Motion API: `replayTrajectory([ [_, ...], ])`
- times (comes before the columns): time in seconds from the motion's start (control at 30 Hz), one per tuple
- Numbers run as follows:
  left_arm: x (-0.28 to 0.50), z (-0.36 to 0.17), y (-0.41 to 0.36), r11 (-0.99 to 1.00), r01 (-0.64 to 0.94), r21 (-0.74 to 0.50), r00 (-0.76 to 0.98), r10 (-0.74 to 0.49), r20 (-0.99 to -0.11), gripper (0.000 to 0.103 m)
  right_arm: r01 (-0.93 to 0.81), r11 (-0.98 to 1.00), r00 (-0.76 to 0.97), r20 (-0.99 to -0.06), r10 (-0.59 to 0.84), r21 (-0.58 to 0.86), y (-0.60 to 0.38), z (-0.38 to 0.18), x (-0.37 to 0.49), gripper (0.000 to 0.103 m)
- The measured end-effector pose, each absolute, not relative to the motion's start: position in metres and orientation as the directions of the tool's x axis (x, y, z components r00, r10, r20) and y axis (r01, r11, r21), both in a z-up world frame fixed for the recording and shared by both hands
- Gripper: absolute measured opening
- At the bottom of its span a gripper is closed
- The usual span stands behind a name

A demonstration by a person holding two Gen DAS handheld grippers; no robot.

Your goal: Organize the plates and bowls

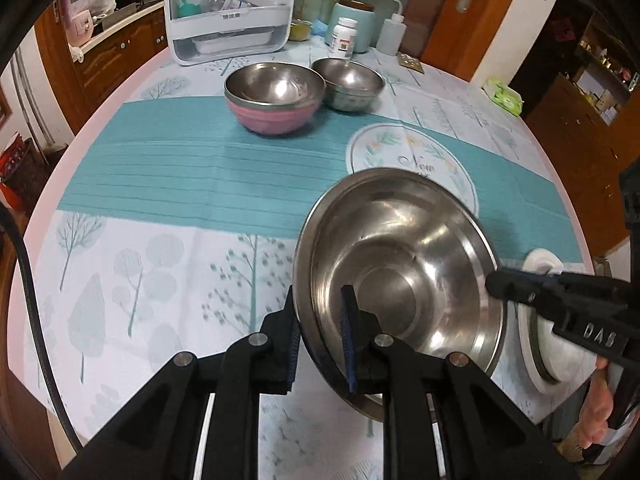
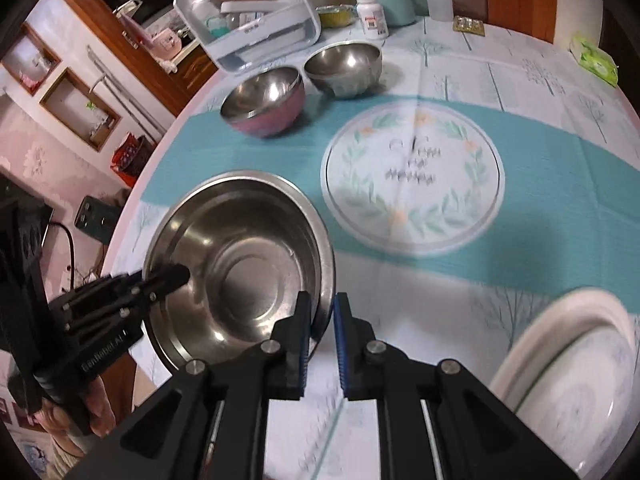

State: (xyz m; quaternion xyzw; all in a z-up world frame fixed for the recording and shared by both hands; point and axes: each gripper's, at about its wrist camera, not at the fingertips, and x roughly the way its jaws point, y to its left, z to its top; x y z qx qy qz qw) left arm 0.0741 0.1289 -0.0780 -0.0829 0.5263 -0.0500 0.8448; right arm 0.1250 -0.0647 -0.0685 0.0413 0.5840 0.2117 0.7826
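Note:
A wide steel plate-bowl [image 1: 400,276] is held tilted above the table; it also shows in the right wrist view [image 2: 240,264]. My left gripper [image 1: 320,340] is shut on its near-left rim. My right gripper [image 2: 320,332] is shut on its opposite rim, and shows in the left wrist view [image 1: 496,284]. A pink bowl with a steel bowl nested inside [image 1: 274,98] and a steel bowl [image 1: 348,82] stand at the far side of the table. A white plate [image 2: 576,380] lies at the near right, partly hidden behind the right gripper in the left wrist view [image 1: 536,344].
A round table with a teal and white tree-print cloth [image 1: 180,184]. At the back stand a white storage box [image 1: 230,8], a pill bottle [image 1: 343,38], a teal jar [image 1: 356,24], a squeeze bottle [image 1: 390,30] and a wipes pack [image 1: 504,96].

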Motion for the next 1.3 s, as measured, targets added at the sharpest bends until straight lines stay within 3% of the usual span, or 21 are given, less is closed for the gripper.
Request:
replayTrajectory([
  [0.3, 0.049, -0.087, 0.127, 0.981, -0.015, -0.192, 0.419, -0.168, -0.892, 0.015, -0.273, 0.904, 0.184, -0.905, 0.384, 0.328, -0.069, -0.088, 0.086, 0.014],
  [1.0, 0.057, -0.118, 0.120, 0.987, -0.028, -0.158, 0.385, -0.135, -0.913, 0.016, -0.253, 0.916, 0.135, -0.926, 0.353, 0.312, -0.067, -0.112, 0.088, 0.017],
  [1.1, 0.056, -0.118, 0.124, 0.985, -0.044, -0.169, 0.393, -0.139, -0.909, 0.034, -0.252, 0.909, 0.137, -0.918, 0.372, 0.331, -0.067, -0.110, 0.088, 0.020],
  [1.2, 0.054, -0.110, 0.127, 0.984, -0.049, -0.173, 0.434, -0.135, -0.891, 0.049, -0.248, 0.917, 0.162, -0.920, 0.356, 0.312, -0.068, -0.106, 0.088, 0.032],
  [1.3, 0.053, -0.104, 0.130, 0.983, -0.056, -0.178, 0.461, -0.132, -0.877, 0.061, -0.245, 0.921, 0.177, -0.920, 0.350, 0.304, -0.070, -0.103, 0.090, 0.033],
])
